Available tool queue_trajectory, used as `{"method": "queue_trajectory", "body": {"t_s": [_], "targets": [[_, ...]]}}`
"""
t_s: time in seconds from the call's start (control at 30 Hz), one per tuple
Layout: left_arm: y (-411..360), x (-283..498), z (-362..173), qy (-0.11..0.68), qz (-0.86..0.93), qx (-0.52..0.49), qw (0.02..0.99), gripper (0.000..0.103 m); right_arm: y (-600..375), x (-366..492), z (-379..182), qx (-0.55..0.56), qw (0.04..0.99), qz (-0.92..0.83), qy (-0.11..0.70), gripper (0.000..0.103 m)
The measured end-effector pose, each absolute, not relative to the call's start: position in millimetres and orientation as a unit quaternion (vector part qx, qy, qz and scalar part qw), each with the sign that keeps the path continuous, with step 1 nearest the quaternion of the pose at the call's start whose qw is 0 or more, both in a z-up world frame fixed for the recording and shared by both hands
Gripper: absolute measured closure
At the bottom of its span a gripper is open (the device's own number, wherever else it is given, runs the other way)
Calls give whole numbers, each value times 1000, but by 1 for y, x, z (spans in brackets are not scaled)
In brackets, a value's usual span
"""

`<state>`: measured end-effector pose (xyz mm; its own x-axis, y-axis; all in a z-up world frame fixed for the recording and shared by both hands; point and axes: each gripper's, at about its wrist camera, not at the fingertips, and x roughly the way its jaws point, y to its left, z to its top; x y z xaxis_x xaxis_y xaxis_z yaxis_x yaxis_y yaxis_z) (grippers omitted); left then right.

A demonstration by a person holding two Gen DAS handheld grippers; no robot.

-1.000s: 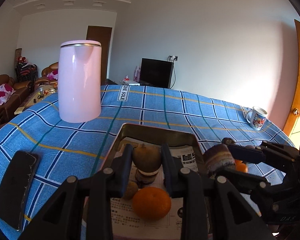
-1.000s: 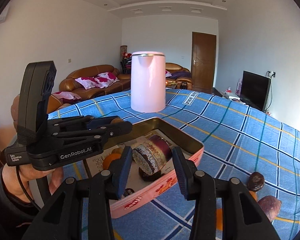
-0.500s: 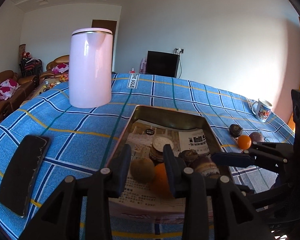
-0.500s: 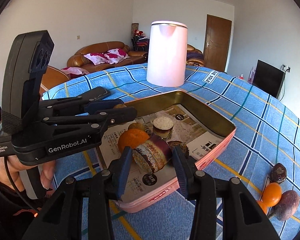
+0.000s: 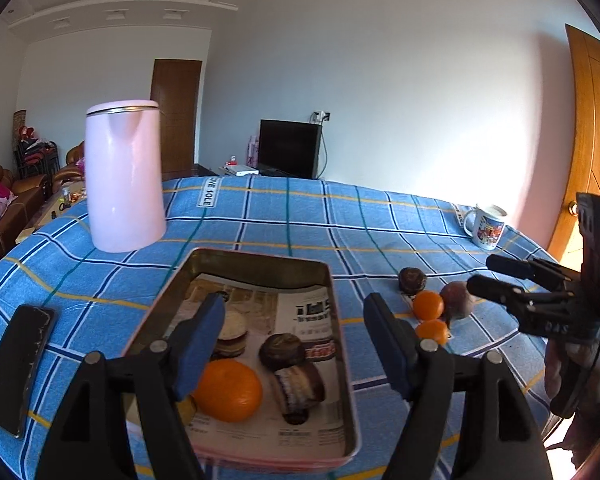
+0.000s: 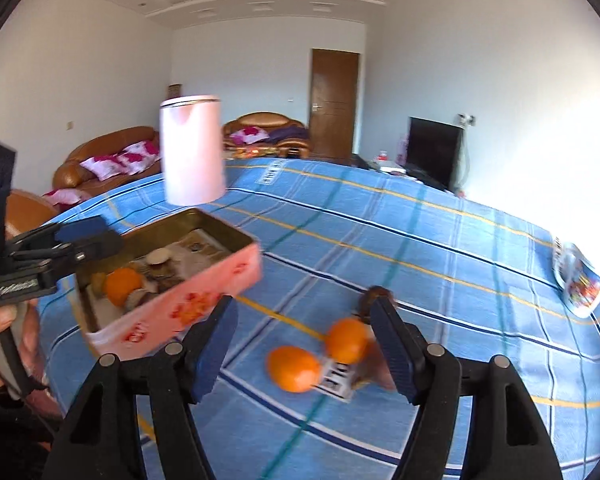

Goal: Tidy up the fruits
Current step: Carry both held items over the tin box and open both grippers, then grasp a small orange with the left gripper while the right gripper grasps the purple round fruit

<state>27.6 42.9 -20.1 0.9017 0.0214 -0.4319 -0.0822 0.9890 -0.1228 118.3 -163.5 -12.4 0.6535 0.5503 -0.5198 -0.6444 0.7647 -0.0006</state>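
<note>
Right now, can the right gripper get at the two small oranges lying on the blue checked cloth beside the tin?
Probably yes. The right gripper has just been opening, nothing sits between its jaws, and both small oranges lie on bare blue checked cloth just ahead. The pink tin stands off to one side.

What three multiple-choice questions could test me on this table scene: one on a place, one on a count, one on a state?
1. Where does the pink kettle stand?
A. in the tin
B. on the blue checked cloth beyond the tin
C. on the floor

2. How many oranges lie on the cloth outside the tin?
A. two
B. none
C. five

3. How is the right gripper?
A. shut on an orange
B. shut on the mug
C. open, holding nothing

Answers: 1 B, the kettle rests on the cloth behind the tin's far rim; 2 A, two oranges sit beside the dark fruits; 3 C, its jaws have just been opening, with nothing clamped.
</note>
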Motion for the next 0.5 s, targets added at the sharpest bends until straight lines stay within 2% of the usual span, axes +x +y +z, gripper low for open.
{"method": "queue_trajectory", "body": {"t_s": [0.13,0.5], "targets": [[9,46,-20,235,-16,-54,970,29,-196,146,-21,-61,912,287,287,33],[-39,88,-45,298,-63,-28,952,29,-189,175,-50,-69,882,297,360,33]]}}
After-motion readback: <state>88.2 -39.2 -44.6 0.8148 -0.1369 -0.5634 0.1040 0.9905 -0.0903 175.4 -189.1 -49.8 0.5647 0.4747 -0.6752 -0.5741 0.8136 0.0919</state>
